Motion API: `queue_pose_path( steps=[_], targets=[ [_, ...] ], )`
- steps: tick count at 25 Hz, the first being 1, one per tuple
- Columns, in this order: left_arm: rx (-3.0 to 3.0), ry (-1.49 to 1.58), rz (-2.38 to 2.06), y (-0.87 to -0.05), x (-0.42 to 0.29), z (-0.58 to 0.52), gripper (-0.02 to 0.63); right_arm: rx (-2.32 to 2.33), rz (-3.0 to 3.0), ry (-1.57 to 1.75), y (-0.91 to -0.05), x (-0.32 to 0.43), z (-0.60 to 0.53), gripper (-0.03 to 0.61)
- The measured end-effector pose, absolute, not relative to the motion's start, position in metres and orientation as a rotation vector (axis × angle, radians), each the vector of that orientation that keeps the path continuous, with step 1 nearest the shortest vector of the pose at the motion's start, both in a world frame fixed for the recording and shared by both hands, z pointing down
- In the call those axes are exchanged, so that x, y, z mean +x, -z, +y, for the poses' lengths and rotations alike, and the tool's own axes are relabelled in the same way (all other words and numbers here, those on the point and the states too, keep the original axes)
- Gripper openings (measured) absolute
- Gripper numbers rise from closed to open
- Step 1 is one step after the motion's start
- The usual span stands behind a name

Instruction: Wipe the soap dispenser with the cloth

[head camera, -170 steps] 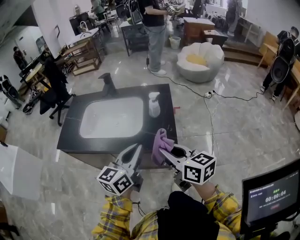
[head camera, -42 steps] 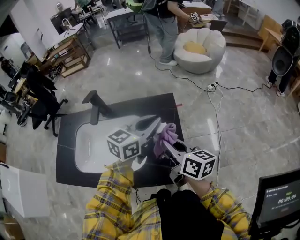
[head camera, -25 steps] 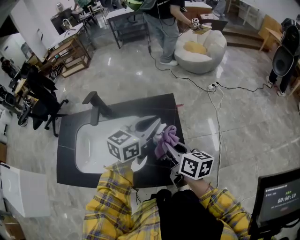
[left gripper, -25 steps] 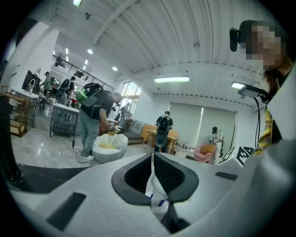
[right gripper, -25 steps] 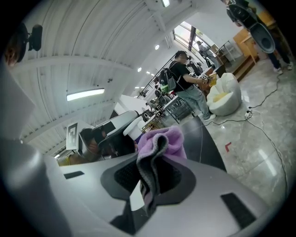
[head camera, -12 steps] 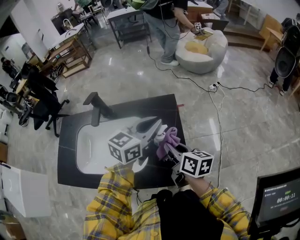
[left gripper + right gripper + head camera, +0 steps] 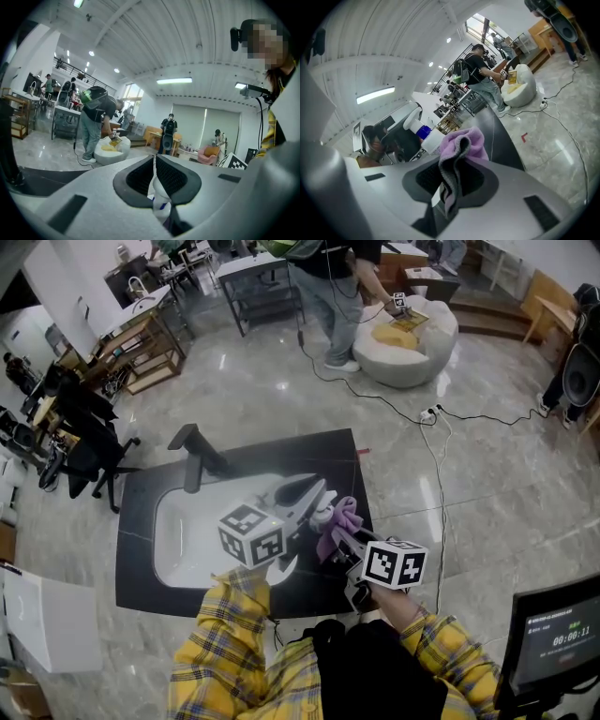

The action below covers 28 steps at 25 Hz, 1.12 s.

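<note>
Left tool [image 7: 154,183] pinches narrow on the soap dispenser [image 7: 160,202] above the worktop [image 7: 137,521] by the sink [image 7: 187,532], right tool [image 7: 449,188] clamps the cloth [image 7: 463,144] just at its side, so wiping looks mid-course, remaining faces and set-down probably left.

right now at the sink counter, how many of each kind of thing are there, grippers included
hand-held gripper: 2 (left hand-held gripper, right hand-held gripper)
soap dispenser: 1
purple cloth: 1
faucet: 1
sink: 1
total: 6
</note>
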<state>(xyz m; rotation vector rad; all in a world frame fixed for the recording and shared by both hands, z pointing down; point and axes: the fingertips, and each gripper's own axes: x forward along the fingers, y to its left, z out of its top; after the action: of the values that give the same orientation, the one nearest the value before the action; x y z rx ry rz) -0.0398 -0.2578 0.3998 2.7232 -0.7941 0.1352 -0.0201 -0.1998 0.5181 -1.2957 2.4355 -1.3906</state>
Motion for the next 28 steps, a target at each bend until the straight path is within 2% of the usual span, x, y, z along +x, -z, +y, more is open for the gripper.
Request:
queue_pose_path(
  steps=[28],
  targets=[
    [2.730, -0.141, -0.848, -0.399, -0.044, -0.262, 0.021, -1.333, 2.596, 1.514, -0.552, -0.023, -0.199, 0.064]
  ],
)
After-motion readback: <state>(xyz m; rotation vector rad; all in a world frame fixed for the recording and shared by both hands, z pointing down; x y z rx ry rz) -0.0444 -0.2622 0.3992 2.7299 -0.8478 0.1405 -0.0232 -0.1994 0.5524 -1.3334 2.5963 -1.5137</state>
